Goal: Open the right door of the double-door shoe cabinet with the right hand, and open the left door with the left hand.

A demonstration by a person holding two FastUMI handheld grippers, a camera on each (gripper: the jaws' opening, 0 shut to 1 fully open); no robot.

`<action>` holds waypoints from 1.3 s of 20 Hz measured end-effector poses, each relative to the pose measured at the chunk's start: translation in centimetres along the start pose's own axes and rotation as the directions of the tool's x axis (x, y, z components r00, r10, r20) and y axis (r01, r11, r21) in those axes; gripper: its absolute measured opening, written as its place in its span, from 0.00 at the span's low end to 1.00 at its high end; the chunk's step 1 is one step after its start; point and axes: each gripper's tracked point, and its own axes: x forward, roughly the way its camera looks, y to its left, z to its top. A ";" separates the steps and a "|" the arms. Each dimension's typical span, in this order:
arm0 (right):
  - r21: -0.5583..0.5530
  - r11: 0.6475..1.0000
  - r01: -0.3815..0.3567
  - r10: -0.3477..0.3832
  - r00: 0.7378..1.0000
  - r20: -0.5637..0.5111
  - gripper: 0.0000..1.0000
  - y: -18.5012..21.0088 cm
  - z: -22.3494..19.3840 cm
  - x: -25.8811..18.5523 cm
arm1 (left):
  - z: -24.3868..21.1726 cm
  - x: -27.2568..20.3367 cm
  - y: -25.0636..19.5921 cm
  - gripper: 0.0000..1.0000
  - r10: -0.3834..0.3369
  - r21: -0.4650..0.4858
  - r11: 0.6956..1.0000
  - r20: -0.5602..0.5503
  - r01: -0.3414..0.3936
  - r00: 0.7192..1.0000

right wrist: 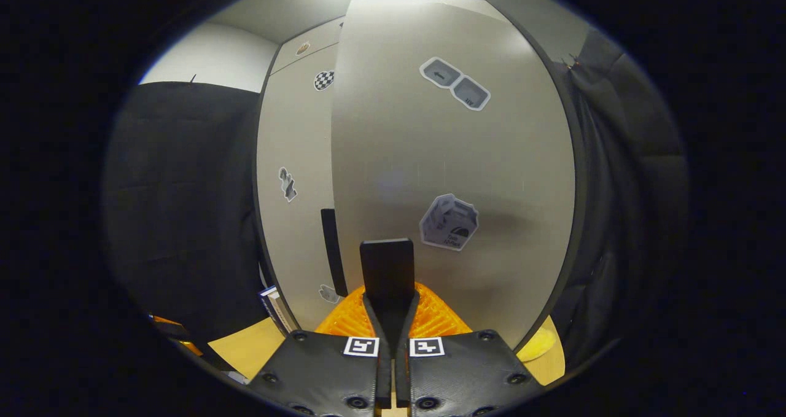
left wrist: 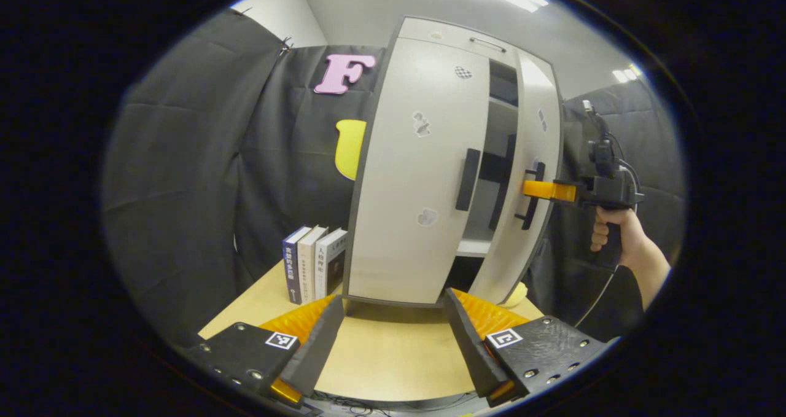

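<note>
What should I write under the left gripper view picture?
Right tongs clamp the right door's handle, door ajar; left tongs wait open.

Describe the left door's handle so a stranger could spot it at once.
Find the tall pale cabinet on the wooden table. Its left door is shut, and the handle is the black vertical bar near that door's right edge. Unlike the right door's handle, no gripper holds it.

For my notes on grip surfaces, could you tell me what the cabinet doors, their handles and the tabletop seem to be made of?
The right door and left door look like matte pale-grey laminated board: flat, dull sheen, dark edging. The right door handle, clamped by the right gripper, and the left door handle look matte black, plastic or painted metal; I cannot tell which. The tabletop looks like light wood-look laminate, smooth.
</note>
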 end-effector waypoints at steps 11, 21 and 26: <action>0.013 0.992 -0.129 0.129 0.992 0.011 0.04 -2.3 -0.3 -5.2 | -1.4 -5.8 -3.4 0.94 0.159 -0.018 0.987 0.021 -0.159 0.987; 0.033 0.993 -0.112 0.111 0.993 0.030 0.04 -5.4 -0.7 -9.3 | -1.8 -7.2 -3.6 0.94 0.188 -0.015 0.982 0.013 -0.188 0.982; 0.056 0.994 -0.089 0.087 0.996 0.033 0.04 -7.3 -1.0 -11.0 | -2.0 -6.5 -3.8 0.95 0.172 -0.016 0.985 0.008 -0.172 0.985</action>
